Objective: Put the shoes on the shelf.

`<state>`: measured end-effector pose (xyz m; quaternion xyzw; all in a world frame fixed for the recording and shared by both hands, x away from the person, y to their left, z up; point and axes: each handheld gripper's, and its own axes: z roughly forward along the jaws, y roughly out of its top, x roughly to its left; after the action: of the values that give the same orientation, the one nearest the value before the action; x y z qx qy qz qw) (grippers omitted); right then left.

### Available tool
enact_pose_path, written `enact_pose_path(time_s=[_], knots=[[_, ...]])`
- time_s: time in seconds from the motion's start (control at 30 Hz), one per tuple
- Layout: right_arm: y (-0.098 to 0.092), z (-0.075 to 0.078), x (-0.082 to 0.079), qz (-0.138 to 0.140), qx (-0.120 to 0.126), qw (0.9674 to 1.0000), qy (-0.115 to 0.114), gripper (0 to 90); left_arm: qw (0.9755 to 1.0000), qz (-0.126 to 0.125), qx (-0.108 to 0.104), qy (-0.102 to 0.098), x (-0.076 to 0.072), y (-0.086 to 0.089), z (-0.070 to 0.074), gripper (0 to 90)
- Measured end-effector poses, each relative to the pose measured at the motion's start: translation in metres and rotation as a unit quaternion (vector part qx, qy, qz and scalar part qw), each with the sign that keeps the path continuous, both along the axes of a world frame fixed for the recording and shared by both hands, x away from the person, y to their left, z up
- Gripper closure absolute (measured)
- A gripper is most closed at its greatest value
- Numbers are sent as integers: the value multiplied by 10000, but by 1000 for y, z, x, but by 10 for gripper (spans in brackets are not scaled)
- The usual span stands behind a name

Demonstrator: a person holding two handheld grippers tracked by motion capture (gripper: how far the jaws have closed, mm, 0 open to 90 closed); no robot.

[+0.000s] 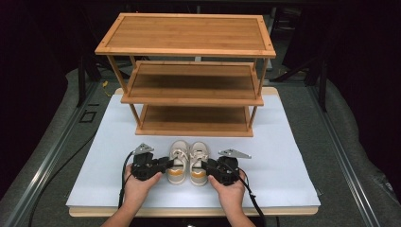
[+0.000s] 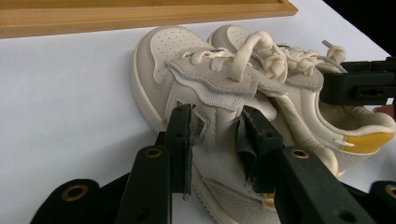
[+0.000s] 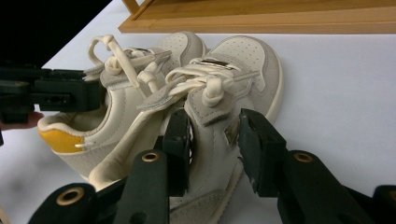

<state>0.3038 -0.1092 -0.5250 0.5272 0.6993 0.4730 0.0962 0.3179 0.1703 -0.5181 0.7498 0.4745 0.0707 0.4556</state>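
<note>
Hands are coming in at the near edge of the white table [image 1: 283, 156], so starting there, then going big to small with the shoe rack as the reference. That three-shelf bamboo shoe rack [image 1: 189, 71] is sitting at the far half of the table, all its shelves bare. Just in front of its bottom shelf, a pair of small cream sneakers [image 1: 188, 163] with yellow heel patches is sitting side by side, toes pointing at the rack. On the left side of the pair, the left hand [image 1: 137, 187] is holding the left gripper [image 2: 217, 140], and its jaws are pinching the side wall of the left sneaker [image 2: 187, 93]. Mirror image on the other side: the right hand [image 1: 230, 189] is working the right gripper [image 3: 215, 140], jaws squeezing the collar of the right sneaker [image 3: 233, 74].
</note>
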Motion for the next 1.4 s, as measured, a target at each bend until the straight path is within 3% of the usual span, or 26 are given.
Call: enact_pose_path(time_s=[0.27, 0.63, 0.67, 0.87, 1.23, 1.27, 1.3, 1.4], knots=[[7, -1, -5, -66, 150, 9999, 9, 629, 10000, 1, -49, 41, 0, -4, 0, 671], [7, -2, -7, -135, 97, 9998, -85, 588, 9998, 95, -177, 14, -2, -2, -1, 609], [8, -3, -7, -184, 140, 9996, -176, 570, 9993, 152, -349, -22, -3, 0, -3, 589], [9, -5, -12, -414, 401, 9977, -367, 526, 9975, 369, -543, -241, -8, -2, -8, 516], [15, -20, -11, -637, 494, 9962, -336, 504, 9933, 645, -864, -412, -9, -7, -26, 471], [16, -22, -11, -732, 548, 9948, -445, 498, 9923, 715, -890, -481, -10, -8, -28, 470], [16, -22, -12, -759, 497, 9951, -384, 497, 9917, 742, -915, -509, -10, -9, -29, 469], [19, -24, -12, -841, 608, 9934, -487, 491, 9906, 813, -969, -527, -10, -10, -30, 467]])
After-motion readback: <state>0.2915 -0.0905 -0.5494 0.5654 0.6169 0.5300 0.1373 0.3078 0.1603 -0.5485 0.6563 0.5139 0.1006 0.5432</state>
